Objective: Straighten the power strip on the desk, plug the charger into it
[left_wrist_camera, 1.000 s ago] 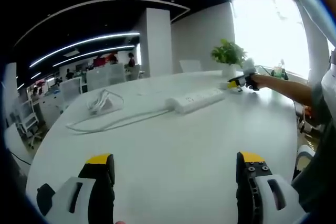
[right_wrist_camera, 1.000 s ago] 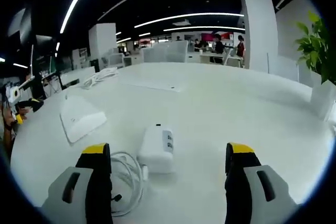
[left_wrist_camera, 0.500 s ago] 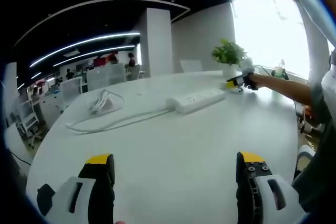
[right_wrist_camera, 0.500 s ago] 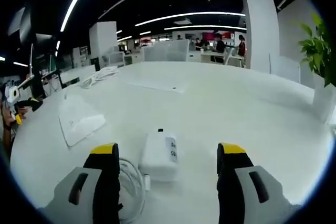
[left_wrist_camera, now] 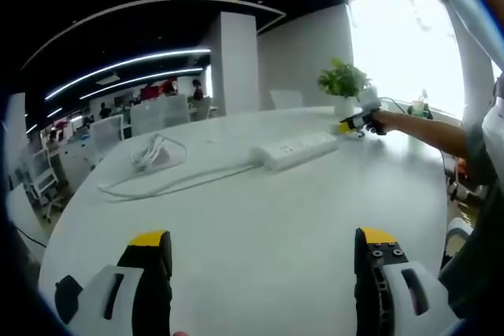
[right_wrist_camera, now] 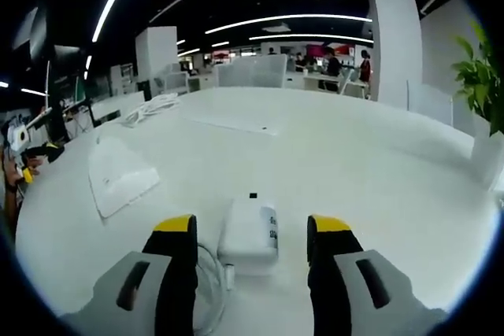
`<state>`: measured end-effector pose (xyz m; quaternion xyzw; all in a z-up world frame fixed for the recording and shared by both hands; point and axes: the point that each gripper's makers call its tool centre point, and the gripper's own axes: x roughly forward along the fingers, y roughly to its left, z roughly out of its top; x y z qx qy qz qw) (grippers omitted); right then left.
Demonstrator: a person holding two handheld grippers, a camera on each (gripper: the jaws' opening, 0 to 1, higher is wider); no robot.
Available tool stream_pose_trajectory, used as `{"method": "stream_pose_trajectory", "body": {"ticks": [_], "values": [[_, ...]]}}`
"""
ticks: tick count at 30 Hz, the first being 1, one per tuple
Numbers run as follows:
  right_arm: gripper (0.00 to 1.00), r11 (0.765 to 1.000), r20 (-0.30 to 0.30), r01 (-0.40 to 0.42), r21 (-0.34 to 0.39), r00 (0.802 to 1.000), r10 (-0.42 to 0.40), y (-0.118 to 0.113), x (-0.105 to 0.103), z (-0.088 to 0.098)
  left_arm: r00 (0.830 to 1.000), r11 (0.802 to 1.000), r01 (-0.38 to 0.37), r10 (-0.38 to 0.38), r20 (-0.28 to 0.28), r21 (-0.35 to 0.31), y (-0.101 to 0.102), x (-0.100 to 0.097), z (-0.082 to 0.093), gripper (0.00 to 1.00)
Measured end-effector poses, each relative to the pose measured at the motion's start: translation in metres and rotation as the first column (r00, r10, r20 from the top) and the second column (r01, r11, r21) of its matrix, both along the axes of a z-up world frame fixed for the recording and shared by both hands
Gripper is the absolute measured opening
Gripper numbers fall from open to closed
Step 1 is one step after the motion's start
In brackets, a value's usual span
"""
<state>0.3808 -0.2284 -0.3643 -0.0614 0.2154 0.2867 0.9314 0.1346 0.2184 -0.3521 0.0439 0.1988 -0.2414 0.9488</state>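
Right gripper view: the right claw (right_wrist_camera: 252, 230) has narrowed around the white square plastic charger (right_wrist_camera: 250, 228) on the white table (right_wrist_camera: 354, 163) (not clamped yet); a grasp seems close.

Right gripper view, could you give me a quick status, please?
Right gripper jaws straddling charger, not clamped. Left gripper open over desk. Power strip untouched. Nothing blocking.

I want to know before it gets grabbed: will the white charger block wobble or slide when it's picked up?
Probably not wobble: the charger is a solid, boxy block lying flat on the desk. Its smooth shell might slip a bit. Its cable looks floppy, so it will likely dangle and drag.
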Motion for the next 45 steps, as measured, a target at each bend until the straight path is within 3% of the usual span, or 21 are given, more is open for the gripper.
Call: {"method": "stream_pose_trajectory", "body": {"ticks": [5, 17, 27, 32, 45], "values": [[0.39, 1.000, 0.009, -0.016, -0.021, 1.000, 0.017, 0.0008, -0.0014, 0.0007, 1.000, 1.000, 0.000, 0.000, -0.002, 0.000, -0.0001, 0.0001, -0.0007, 0.99], [0.38, 1.000, 0.013, -0.011, -0.025, 1.000, 0.011, -0.0019, -0.0033, 0.0006, 1.000, 1.000, 0.001, -0.001, -0.001, 0.001, -0.0015, 0.0000, -0.0004, 0.99], [0.30, 0.999, 0.018, -0.010, -0.039, 1.000, 0.011, -0.0056, -0.0026, -0.0001, 1.000, 1.000, 0.001, -0.001, -0.002, -0.001, -0.0029, 0.0003, -0.0011, 0.99], [0.28, 0.995, 0.045, -0.033, -0.093, 0.998, 0.037, -0.0026, -0.0039, 0.0006, 1.000, 1.000, -0.003, 0.003, -0.001, -0.001, -0.0018, -0.0008, -0.0014, 0.99], [0.25, 0.997, 0.030, -0.040, -0.067, 0.999, 0.042, -0.0045, -0.0058, 0.0011, 1.000, 1.000, 0.004, -0.004, 0.006, -0.004, -0.0048, -0.0075, 0.0009, 0.99]]}}
